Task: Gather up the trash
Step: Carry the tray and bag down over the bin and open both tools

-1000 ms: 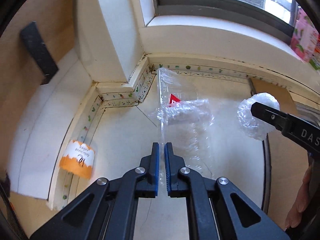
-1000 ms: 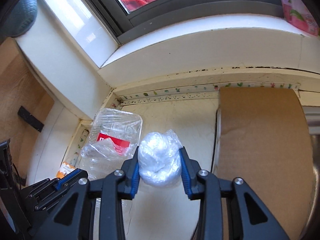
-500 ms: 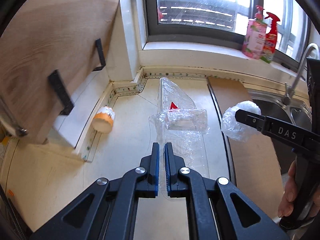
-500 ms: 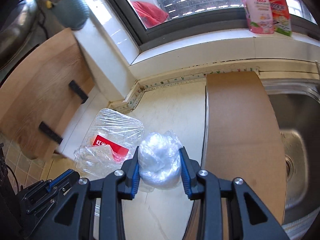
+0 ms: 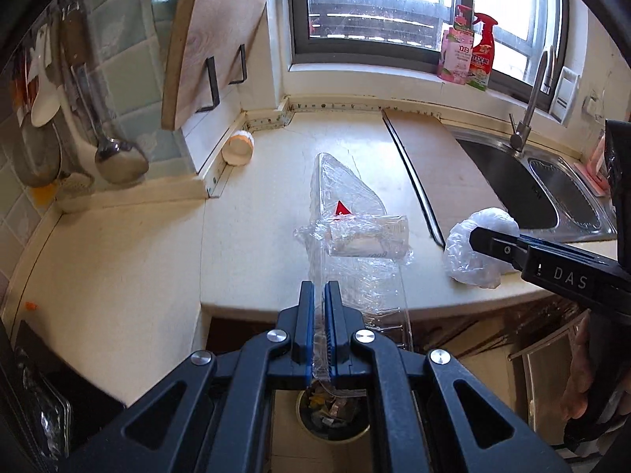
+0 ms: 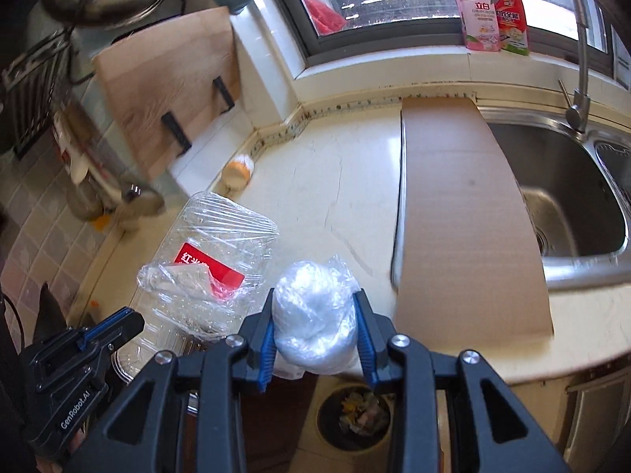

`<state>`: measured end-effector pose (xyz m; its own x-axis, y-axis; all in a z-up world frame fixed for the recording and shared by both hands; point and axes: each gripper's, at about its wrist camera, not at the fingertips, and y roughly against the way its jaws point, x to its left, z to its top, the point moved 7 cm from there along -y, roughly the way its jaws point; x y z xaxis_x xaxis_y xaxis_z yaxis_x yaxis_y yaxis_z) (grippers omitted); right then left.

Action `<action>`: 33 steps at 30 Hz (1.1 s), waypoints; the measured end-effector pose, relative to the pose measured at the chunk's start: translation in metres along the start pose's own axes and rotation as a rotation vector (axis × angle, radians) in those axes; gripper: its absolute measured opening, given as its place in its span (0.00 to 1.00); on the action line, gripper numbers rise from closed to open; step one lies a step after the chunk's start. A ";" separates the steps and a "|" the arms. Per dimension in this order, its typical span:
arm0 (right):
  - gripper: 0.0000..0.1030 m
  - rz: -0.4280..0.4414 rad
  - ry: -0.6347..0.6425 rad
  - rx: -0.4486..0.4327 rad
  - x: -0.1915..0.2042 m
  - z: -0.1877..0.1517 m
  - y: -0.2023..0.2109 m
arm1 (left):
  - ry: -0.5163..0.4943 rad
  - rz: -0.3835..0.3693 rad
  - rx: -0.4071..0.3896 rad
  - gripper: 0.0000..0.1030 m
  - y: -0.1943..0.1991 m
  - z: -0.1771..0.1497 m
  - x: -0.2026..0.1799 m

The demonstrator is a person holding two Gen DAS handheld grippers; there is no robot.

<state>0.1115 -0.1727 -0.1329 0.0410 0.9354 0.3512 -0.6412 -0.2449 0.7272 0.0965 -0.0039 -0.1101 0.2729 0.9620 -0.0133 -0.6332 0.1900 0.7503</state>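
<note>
Low in both wrist views a round trash bin [image 6: 355, 418] full of scraps now shows below the counter edge [image 5: 252, 307]; a second ago both cameras were tight on the back corner by the window, so both hands have pulled well back off the counter with their loads. Left gripper [image 5: 320, 327] is pinched fully shut on the edge of a clear plastic clamshell tray [image 5: 347, 213] with a red label, which hangs out ahead over the counter. Right gripper [image 6: 315, 331] is clamped at a medium width on a wadded clear plastic bag [image 6: 313, 315], grip unchanged. Orange-and-white cup [image 5: 238, 148] lies on its side at upper left, not collected. Bin looks nearly under both loads, though fisheye makes alignment hard to judge; dropping seems the next step.
</note>
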 end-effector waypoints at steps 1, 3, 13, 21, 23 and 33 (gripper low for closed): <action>0.34 -0.007 0.010 0.013 0.001 -0.014 0.003 | 0.005 -0.007 0.009 0.03 0.002 -0.013 0.001; 0.34 -0.021 0.031 0.048 0.003 -0.041 0.007 | 0.015 -0.020 0.036 0.03 0.005 -0.039 0.002; 0.34 -0.053 0.056 0.308 -0.009 -0.165 -0.028 | 0.055 -0.065 0.216 0.03 -0.024 -0.153 -0.008; 0.34 -0.075 0.101 0.508 -0.030 -0.253 -0.109 | 0.088 -0.052 0.390 0.03 -0.095 -0.244 -0.011; 0.34 -0.080 0.106 0.555 -0.040 -0.273 -0.139 | 0.106 -0.057 0.428 0.03 -0.122 -0.266 -0.011; 0.35 -0.137 0.135 0.712 -0.076 -0.343 -0.256 | 0.028 -0.050 0.538 0.04 -0.242 -0.336 -0.017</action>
<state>0.0097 -0.0933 -0.5485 -0.0394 0.9814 0.1878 0.0170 -0.1873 0.9822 0.0016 -0.0008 -0.5141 0.2693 0.9606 -0.0694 -0.1581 0.1152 0.9807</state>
